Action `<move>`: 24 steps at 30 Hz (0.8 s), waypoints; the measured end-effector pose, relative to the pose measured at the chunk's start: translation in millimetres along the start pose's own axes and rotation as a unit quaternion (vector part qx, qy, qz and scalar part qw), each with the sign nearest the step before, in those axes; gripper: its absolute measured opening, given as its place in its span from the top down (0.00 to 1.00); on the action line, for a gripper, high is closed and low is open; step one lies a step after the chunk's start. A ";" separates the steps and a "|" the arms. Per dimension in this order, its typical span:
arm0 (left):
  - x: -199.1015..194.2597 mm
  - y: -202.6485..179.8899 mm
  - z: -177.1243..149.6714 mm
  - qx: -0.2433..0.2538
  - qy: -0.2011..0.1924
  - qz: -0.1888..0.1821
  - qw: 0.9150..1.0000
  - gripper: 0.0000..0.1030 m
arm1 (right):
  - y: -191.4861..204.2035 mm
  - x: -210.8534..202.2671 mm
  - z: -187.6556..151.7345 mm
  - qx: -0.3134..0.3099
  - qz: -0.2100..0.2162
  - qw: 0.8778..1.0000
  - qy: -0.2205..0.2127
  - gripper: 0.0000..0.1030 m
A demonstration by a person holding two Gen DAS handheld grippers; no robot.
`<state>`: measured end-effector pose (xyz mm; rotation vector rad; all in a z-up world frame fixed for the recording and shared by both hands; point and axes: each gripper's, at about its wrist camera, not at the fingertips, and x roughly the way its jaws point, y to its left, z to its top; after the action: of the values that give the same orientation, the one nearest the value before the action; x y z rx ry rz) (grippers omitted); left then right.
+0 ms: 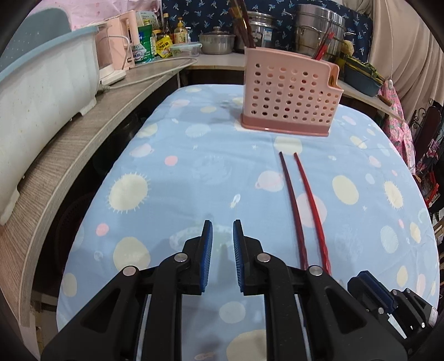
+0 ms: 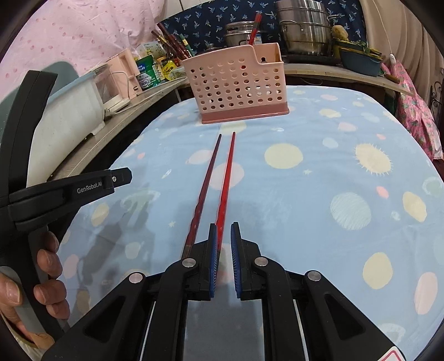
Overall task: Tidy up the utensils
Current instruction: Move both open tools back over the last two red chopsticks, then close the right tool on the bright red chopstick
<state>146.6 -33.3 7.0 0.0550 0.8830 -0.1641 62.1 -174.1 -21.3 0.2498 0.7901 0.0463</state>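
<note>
Two red chopsticks (image 1: 302,205) lie side by side on the blue planet-print tablecloth (image 1: 194,166), pointing at a pink perforated utensil holder (image 1: 288,97) at the far end. In the right wrist view the chopsticks (image 2: 219,183) run toward the holder (image 2: 238,86). My right gripper (image 2: 223,226) is open, its jaws low over the near end of the brighter chopstick, which lies between the pads. My left gripper (image 1: 222,223) is open and empty, to the left of the chopsticks. The right gripper's blue pad (image 1: 371,286) shows at the lower right of the left wrist view.
A wooden counter (image 1: 91,125) runs along the left with a pale blue tub (image 1: 47,83), a pink appliance (image 1: 122,41) and bottles. Steel pots (image 1: 319,25) and a green tray (image 1: 360,75) stand behind the table. The left gripper's body (image 2: 69,188) and a hand show at left.
</note>
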 end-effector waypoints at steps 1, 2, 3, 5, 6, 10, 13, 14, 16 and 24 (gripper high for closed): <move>0.8 0.9 -2.9 -0.001 0.003 0.000 1.000 0.86 | 1.2 0.7 -2.3 0.000 0.000 1.000 0.003 0.89; 1.1 1.1 -4.9 -0.001 0.005 0.000 1.000 0.86 | 1.8 1.1 -4.1 0.001 0.001 1.000 0.005 0.89; 1.6 1.5 -6.6 -0.001 0.006 0.000 1.000 0.86 | 2.8 2.1 -6.5 0.001 0.002 1.000 0.008 0.89; 2.3 2.4 -10.3 -0.001 0.010 -0.001 1.000 0.86 | 4.3 3.9 -8.1 0.000 0.003 1.000 0.013 0.89; 3.0 2.8 -11.8 -0.001 0.012 -0.001 1.000 0.86 | 5.0 4.4 -9.4 0.000 0.002 1.000 0.014 0.89; 4.3 4.6 -16.9 -0.002 0.019 -0.002 1.000 0.86 | 8.1 7.1 -13.6 -0.005 -0.001 1.000 0.019 0.89; 5.6 5.8 -19.6 -0.003 0.023 -0.003 1.000 0.86 | 8.8 9.7 -15.7 -0.005 -0.004 1.000 0.024 0.89; 5.8 5.8 -20.5 -0.003 0.024 -0.003 1.000 0.86 | 8.5 10.3 -16.1 -0.005 -0.003 1.000 0.026 0.89; 6.4 6.4 -21.8 -0.003 0.025 -0.003 1.000 0.86 | 9.1 10.9 -17.2 -0.007 -0.003 1.000 0.027 0.89; 8.1 6.6 -25.7 -0.004 0.033 -0.006 0.999 0.86 | 12.5 12.9 -20.9 -0.015 -0.011 0.999 0.036 0.88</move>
<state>133.1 -24.9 -15.7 0.0478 0.9502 -0.1702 57.1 -156.0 -41.5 0.2119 0.8623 0.0458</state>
